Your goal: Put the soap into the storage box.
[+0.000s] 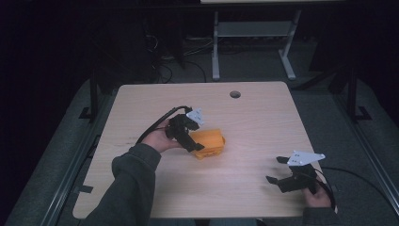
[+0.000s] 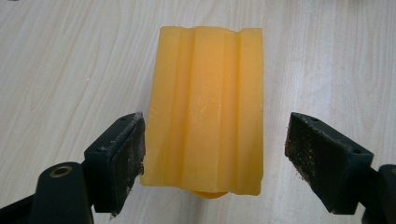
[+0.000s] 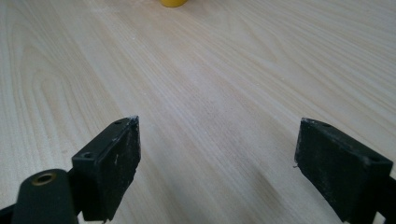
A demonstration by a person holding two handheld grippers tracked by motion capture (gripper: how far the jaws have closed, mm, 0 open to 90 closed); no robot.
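Left gripper (image 2: 215, 154) jaws apart around orange block (image 2: 205, 107), one pad touching. Looks stiff, maybe waxy-slick; grip its flat sides. Right gripper (image 1: 281, 170) apart, idle at 4 o'clock.

The block (image 2: 205, 109) looks like orange plastic or rubber, slightly translucent, smooth with a soft waxy shine and long moulded ridges. The table (image 1: 263, 122) is light wood-grain laminate, matt and smooth. The left gripper (image 2: 215, 149) has black matt plastic jaws; their pads (image 2: 133, 149) look rough and dusty, with pale specks. The right gripper (image 3: 217, 163) has the same black matt plastic, and its pads (image 3: 128, 149) look worn and grainy. The plate (image 1: 306, 157) on it is flat, pale grey and matt. The sleeve (image 1: 131, 188) is dark soft cloth.
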